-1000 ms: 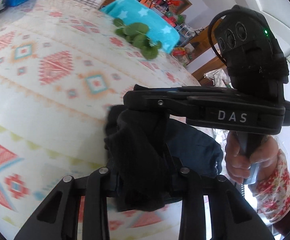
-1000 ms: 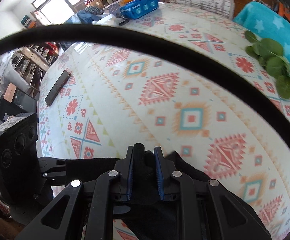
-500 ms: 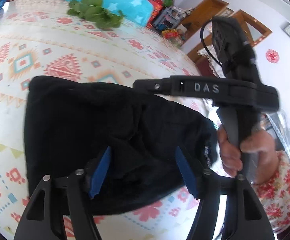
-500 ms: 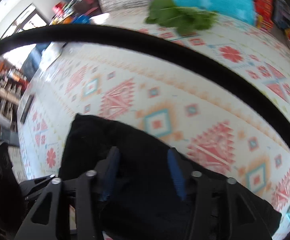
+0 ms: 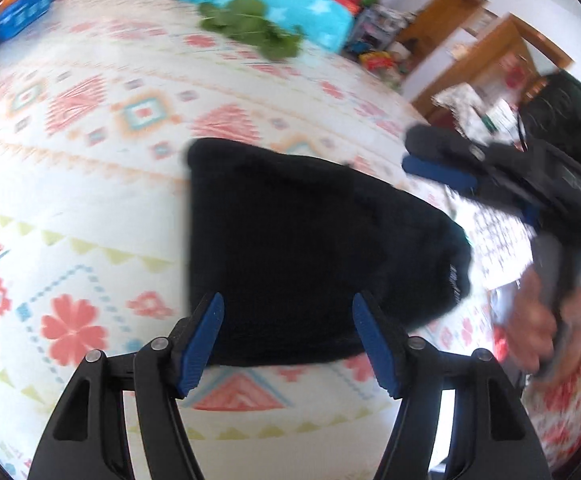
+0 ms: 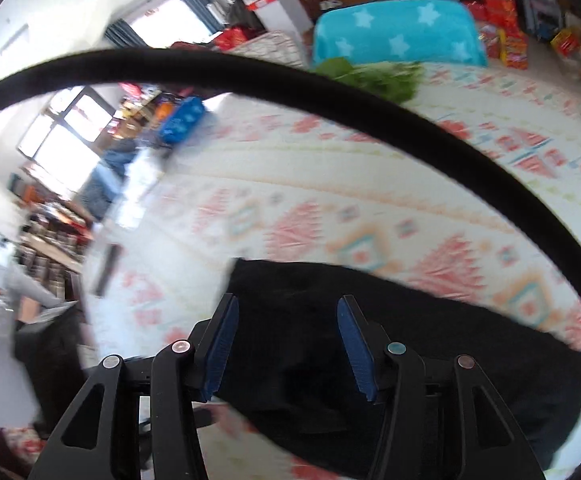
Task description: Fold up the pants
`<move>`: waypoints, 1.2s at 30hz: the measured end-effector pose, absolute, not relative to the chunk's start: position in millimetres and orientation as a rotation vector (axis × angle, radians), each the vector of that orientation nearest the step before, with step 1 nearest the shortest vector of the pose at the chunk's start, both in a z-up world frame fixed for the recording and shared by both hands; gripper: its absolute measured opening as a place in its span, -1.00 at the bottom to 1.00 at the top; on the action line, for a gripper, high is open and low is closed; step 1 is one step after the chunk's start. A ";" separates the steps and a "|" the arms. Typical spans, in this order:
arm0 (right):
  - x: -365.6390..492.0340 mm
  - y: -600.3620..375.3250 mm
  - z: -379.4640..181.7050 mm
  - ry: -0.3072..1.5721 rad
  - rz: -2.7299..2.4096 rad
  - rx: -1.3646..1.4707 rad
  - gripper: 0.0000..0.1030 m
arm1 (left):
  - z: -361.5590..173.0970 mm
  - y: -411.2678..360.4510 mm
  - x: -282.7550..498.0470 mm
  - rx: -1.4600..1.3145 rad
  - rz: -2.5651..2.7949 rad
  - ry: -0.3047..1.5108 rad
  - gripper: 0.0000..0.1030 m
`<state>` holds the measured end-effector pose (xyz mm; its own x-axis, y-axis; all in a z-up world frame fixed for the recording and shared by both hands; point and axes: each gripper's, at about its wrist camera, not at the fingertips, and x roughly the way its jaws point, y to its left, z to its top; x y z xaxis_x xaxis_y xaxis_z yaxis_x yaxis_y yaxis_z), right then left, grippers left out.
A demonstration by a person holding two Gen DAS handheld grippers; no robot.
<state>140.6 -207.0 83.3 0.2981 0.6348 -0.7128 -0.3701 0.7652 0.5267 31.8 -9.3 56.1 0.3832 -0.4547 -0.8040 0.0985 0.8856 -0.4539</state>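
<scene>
The black pants lie folded in a flat dark bundle on the patterned tablecloth. My left gripper hovers over their near edge, open, its blue pads well apart and touching no cloth. In the right wrist view the pants spread under and beyond my right gripper, which is also open with nothing pinched. From the left wrist view the right gripper is blurred at the right, off the bundle, held by a hand with a floral sleeve.
A bunch of green leaves lies at the table's far side, before a turquoise star-patterned cover. A blue box sits far left. A black cable arcs across the right wrist view. The table edge runs close on the right.
Both grippers were shut on bunched black cloth; they opened and let go. The pants now lie flat on the table, and both grippers have drawn back, the right one swinging away.
</scene>
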 end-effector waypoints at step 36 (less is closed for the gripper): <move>43.1 -196.5 42.2 1.127 0.023 0.003 -0.02 | 76.8 -42.0 108.6 -0.165 -0.654 1.120 0.28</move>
